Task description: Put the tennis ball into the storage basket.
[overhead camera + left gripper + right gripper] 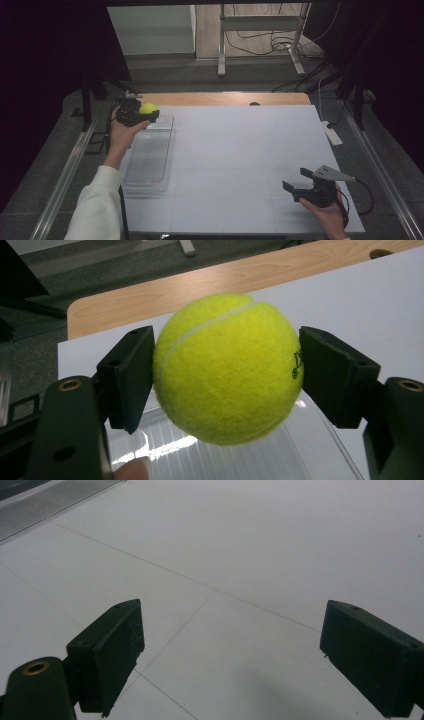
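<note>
We hold the tennis ball (227,367) clenched in the left gripper (141,114), above the clear tray's (150,172) far end; next, lower and release. The right gripper (299,186) rests released.

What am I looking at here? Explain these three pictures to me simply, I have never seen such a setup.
A person sits at a white table and holds a hand-held gripping tool in each hand. The high view looks down from above. The other two pictures come from small cameras riding on each tool, looking along its two black jaws. The left tool is shut on a yellow tennis ball, held above the far end of a clear plastic tray that lies on the table. The right tool is open with nothing between its jaws, near the table's right front corner, with bare tabletop ahead of it.
</note>
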Motion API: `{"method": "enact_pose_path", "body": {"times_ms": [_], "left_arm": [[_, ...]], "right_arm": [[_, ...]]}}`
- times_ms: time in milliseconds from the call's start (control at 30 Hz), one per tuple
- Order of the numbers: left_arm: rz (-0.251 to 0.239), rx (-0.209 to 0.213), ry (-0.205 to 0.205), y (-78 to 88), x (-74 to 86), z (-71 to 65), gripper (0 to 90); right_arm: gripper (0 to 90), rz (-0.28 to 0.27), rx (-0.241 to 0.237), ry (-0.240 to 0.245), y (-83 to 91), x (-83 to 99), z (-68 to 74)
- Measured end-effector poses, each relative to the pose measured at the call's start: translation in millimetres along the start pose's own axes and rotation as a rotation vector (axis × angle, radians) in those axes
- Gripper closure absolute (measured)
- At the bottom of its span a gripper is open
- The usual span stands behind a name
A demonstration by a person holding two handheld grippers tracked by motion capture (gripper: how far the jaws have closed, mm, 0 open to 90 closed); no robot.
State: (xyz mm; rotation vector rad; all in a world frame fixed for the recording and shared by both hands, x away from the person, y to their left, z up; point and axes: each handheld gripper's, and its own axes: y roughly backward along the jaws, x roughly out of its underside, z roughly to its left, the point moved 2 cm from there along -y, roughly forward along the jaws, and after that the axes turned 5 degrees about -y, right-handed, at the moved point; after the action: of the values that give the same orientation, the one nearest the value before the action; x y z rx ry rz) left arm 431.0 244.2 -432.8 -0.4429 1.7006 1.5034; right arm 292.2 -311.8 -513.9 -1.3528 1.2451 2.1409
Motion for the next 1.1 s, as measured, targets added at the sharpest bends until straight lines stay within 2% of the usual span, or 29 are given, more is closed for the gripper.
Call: {"method": "enact_pose_path", "body": {"times_ms": [467, 1100], "left_arm": [[0.011, -0.038, 0.032, 1.3, 4.6, 13.2, 27.1], [0.059, -0.061, 0.055, -10.9, 16.4, 23.3, 27.1]], "right_arm": [[10.9, 0.000, 0.000, -0.001, 0.2, 0.0, 0.0], [11.0, 0.001, 0.003, -0.001, -0.1, 0.2, -0.6]]}}
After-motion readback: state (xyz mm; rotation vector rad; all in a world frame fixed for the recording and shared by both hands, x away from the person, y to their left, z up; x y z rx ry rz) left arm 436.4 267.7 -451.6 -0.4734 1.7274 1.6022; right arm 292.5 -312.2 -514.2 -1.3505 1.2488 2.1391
